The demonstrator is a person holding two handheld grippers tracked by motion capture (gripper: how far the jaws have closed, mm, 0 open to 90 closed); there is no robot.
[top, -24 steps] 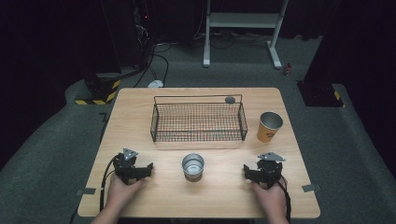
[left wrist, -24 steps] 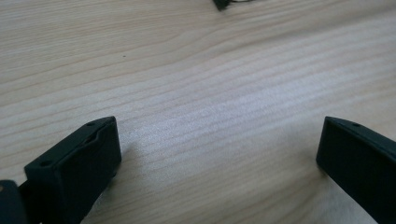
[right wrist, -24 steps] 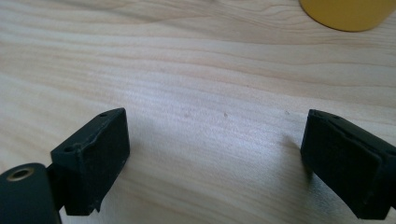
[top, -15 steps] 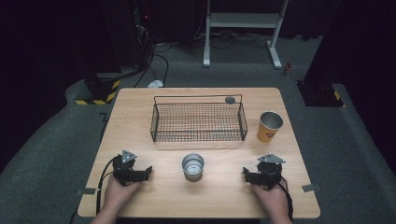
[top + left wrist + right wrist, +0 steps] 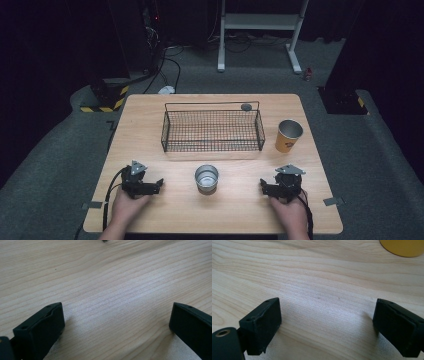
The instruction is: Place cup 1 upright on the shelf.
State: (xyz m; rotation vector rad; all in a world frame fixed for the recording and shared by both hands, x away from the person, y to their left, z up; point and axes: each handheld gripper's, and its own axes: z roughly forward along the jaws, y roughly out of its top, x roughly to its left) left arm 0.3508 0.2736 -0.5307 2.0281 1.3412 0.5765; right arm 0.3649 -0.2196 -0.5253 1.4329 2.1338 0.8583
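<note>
With both jaws apart, the left gripper [image 5: 159, 183] and right gripper [image 5: 262, 186] flank the tin cup [image 5: 206, 177]; a hasty reach could topple it.

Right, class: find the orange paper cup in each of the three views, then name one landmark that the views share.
High view: the orange paper cup stands just right of the wire basket.
Right gripper view: its base sits at the top right edge.
Left gripper view: wood grain between the open left tongs.
Shared landmark: the pale wooden table.
</note>
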